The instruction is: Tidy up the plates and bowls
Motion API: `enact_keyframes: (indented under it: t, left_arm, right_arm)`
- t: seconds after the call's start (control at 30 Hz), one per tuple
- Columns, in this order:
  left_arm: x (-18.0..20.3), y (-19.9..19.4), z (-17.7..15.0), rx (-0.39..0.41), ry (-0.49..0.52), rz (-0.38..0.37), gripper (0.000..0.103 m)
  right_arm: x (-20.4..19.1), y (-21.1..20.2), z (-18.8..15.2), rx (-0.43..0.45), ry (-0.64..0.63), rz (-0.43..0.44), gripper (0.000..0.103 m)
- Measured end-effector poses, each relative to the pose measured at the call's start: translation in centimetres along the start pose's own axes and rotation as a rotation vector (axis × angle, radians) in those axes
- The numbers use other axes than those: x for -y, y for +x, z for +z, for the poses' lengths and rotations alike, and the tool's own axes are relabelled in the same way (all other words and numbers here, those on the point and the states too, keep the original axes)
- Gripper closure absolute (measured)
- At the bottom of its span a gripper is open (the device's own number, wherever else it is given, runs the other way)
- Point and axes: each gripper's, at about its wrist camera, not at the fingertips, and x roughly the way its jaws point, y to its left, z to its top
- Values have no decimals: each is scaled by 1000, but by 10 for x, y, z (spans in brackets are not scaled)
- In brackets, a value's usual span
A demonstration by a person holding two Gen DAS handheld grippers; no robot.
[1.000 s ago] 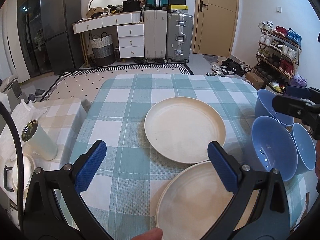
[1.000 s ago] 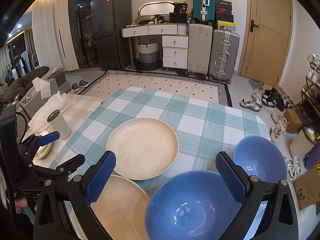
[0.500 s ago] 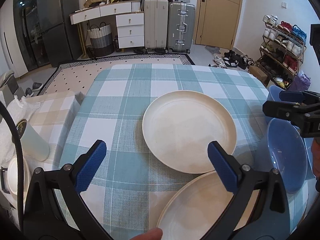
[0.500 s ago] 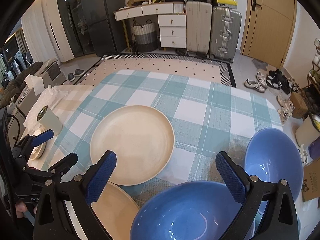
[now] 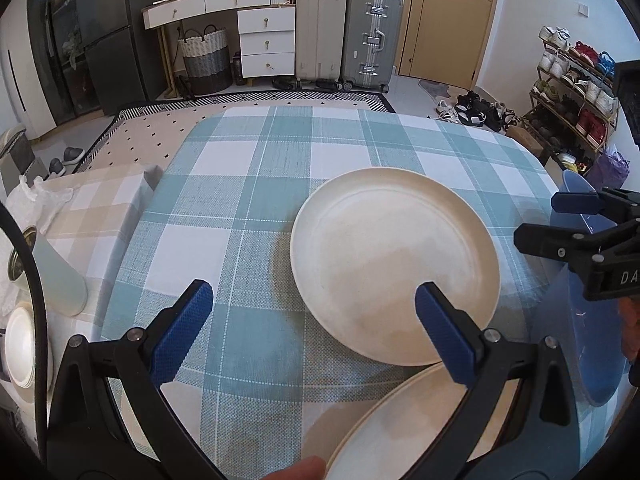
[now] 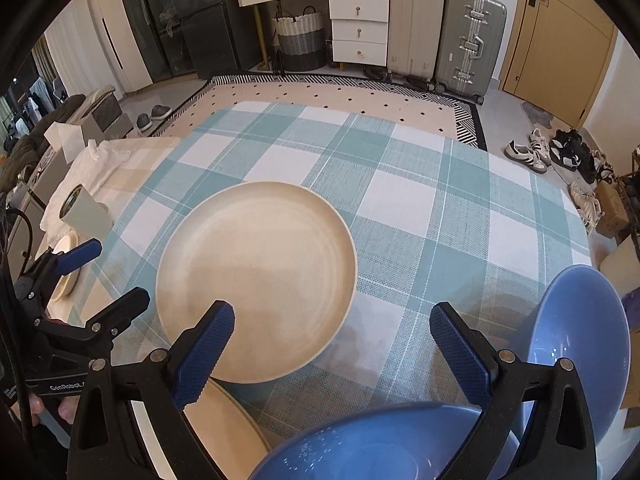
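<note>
Two cream plates lie on the teal checked tablecloth [image 5: 256, 184]. The far plate [image 5: 394, 264] [image 6: 256, 280] lies flat at the table's middle. The near plate [image 5: 400, 428] [image 6: 224, 428] sits at the front edge, partly under my fingers. My left gripper [image 5: 312, 332] hovers open above the cloth, with its right finger over the far plate's near rim. My right gripper [image 6: 332, 352] is open and empty, above the gap between the far plate and a blue bowl [image 6: 380, 444]. A second blue bowl [image 6: 576, 328] stands to the right. Each gripper shows in the other's view: the right gripper [image 5: 540, 220], the left gripper [image 6: 110, 276].
A low side table with a beige checked cloth [image 5: 100, 200] stands to the left, holding a pale tumbler [image 6: 86, 212] and a small white dish [image 5: 24, 348]. Beyond the table's far edge are a rug, drawers and suitcases [image 5: 374, 36]. A shoe rack [image 5: 576, 92] lines the right wall.
Both grippers have moved forward and lower over the table, so the far plate looks larger and closer. The blue bowls have slid toward the frame edges. Both stay open and empty.
</note>
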Motion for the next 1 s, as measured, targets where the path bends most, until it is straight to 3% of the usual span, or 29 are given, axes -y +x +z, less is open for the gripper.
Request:
enact_keyframes:
  t: [0.13,0.43,0.53,0.8,1.0]
  left_arm:
    - [0,11,1,-13,3,1,2]
    - [-5,31,2,-51,-16,-12,7]
    - [-6,39,1,-73,-17,-23,12]
    - [-1,57,-3,-109,-6,-39,31]
    - [4,65,-5,-123,4,-46,46]
  right_arm:
    - [0,12,3,-25,-5,-3,5]
    - [1,40,7,-89,1,2,19]
    - [3,48,6,-102,11,0,19]
    - [4,62,4,-123,14,-7,33]
    - [1,69,2,-136,4,-13,50]
